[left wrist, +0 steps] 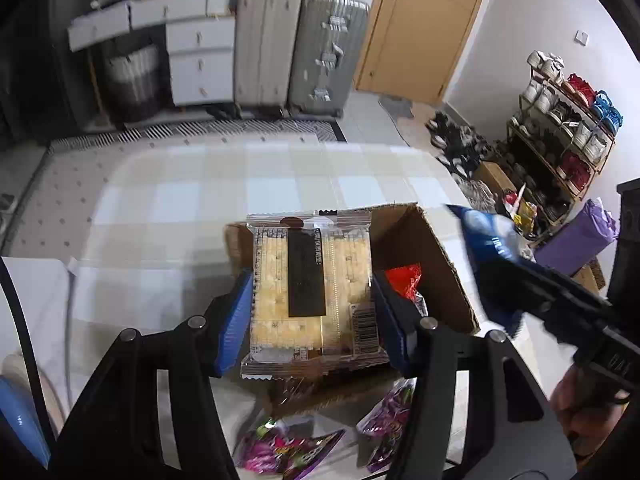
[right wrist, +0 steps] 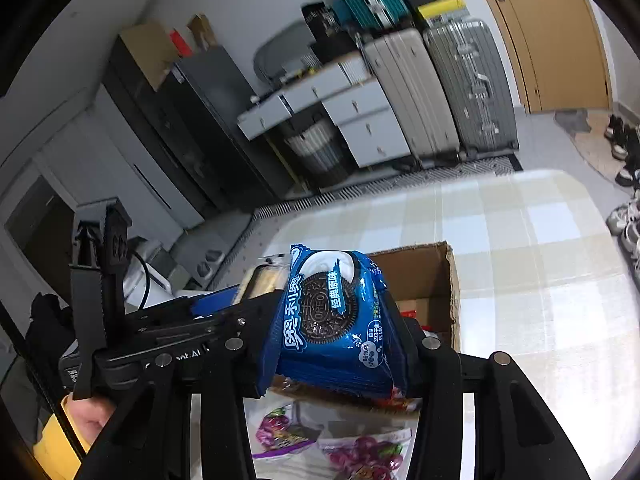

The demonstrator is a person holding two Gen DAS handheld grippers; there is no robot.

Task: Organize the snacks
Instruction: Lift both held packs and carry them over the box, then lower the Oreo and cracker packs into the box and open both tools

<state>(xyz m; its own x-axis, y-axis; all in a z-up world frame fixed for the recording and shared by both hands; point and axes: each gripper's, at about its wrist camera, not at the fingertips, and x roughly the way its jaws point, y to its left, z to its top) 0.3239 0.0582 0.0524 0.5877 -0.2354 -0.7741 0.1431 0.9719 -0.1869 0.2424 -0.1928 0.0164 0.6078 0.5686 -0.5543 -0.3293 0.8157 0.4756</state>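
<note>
My left gripper (left wrist: 312, 312) is shut on a clear pack of square crackers (left wrist: 310, 284) and holds it flat over the open cardboard box (left wrist: 436, 264). A red packet (left wrist: 404, 276) lies inside the box. My right gripper (right wrist: 336, 320) is shut on a blue Oreo pack (right wrist: 332, 316) and holds it above the near edge of the same box (right wrist: 424, 276). In the left wrist view the Oreo pack (left wrist: 484, 236) and right gripper come in from the right. The left gripper (right wrist: 216, 308) with the crackers (right wrist: 264, 276) shows left of the Oreo pack.
Purple candy bags (left wrist: 288, 448) (right wrist: 360, 448) lie on the checked tablecloth (left wrist: 224, 188) in front of the box. Beyond the table stand suitcases (left wrist: 296, 40), white drawers (left wrist: 200, 56), a door (left wrist: 420, 28) and a shoe rack (left wrist: 568, 128).
</note>
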